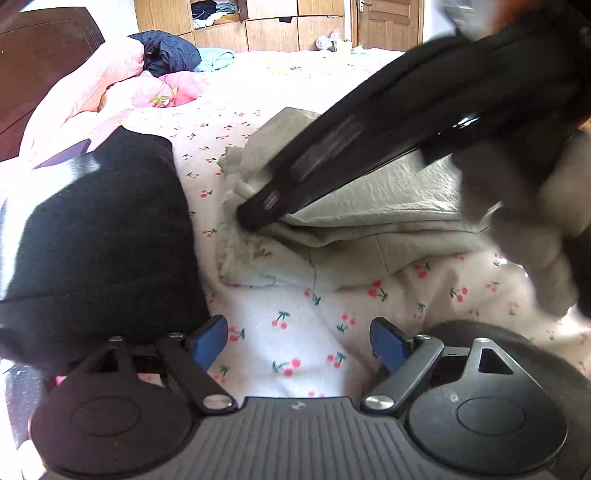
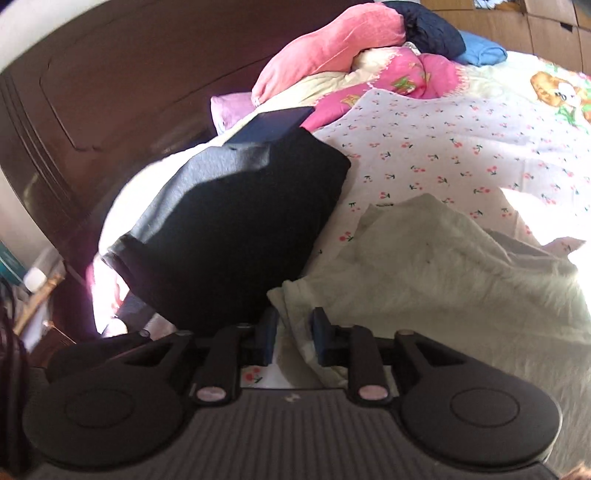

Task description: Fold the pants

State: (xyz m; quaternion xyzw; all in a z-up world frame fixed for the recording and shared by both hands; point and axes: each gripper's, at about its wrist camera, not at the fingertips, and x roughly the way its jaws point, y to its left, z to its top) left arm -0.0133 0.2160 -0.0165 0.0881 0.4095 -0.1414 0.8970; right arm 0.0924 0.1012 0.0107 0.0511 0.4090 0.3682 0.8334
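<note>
The beige pants (image 1: 354, 221) are lying partly folded on the bed, on a white sheet (image 1: 288, 332) printed with red cherries, with the bunched end of the fabric towards the black garment (image 1: 99, 229) that is lying just beside them. A strip of the sheet is separating the two pieces of clothing in the left wrist view.

The left tool (image 1: 300, 345) is hovering low over bare sheet near the close edge of the pants, its blue-padded fingers (image 1: 208, 341) standing wide apart and gripping nothing.

The right tool (image 2: 293, 341) is reaching in from the upper right of the left wrist view, its tip meeting the bunched end of the pants (image 2: 424, 266). In the right wrist view its blue pads (image 2: 267, 339) are standing narrow, with a gathered edge of the beige fabric sitting between them; whether the pads are actually pinching the cloth cannot be told.

Beyond the black garment, a pink quilt (image 2: 332, 48) is lying heaped against the dark wooden headboard (image 2: 122, 92), with a dark blue garment (image 2: 432, 33) resting on top of the heap. A wooden wardrobe (image 1: 266, 22) is standing at the far side of the room.
</note>
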